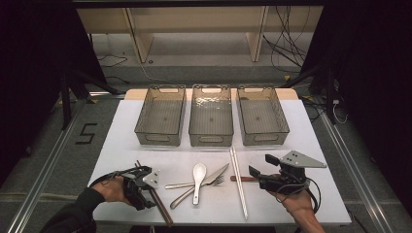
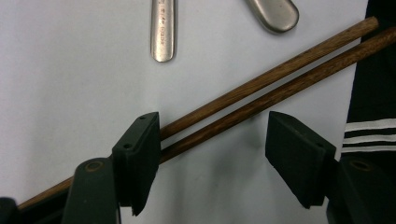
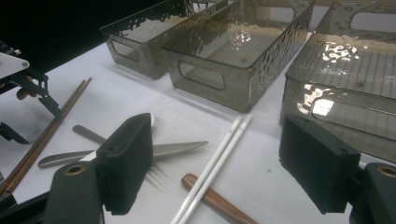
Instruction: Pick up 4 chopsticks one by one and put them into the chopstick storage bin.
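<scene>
A pair of brown wooden chopsticks (image 1: 163, 208) lies at the table's front left. My left gripper (image 1: 154, 190) stands over it. In the left gripper view the brown chopsticks (image 2: 280, 74) run slantwise between the jaws of my left gripper (image 2: 212, 154): the left pad touches them and the right pad stands well apart, so the gripper is open. My right gripper (image 1: 261, 165) hovers open at the front right with nothing between its jaws. Ahead of my right gripper (image 3: 215, 158) lie white chopsticks (image 3: 233, 135) across a brown handle (image 3: 215, 198).
Three clear grey bins (image 1: 158, 139) (image 1: 211, 140) (image 1: 265, 138) stand in a row at the back. A white spoon (image 1: 198, 172), a knife (image 1: 216, 174), a fork (image 1: 187, 194) and a metal spoon handle (image 1: 177, 185) lie crossed in the middle. The table's front edge is close to both hands.
</scene>
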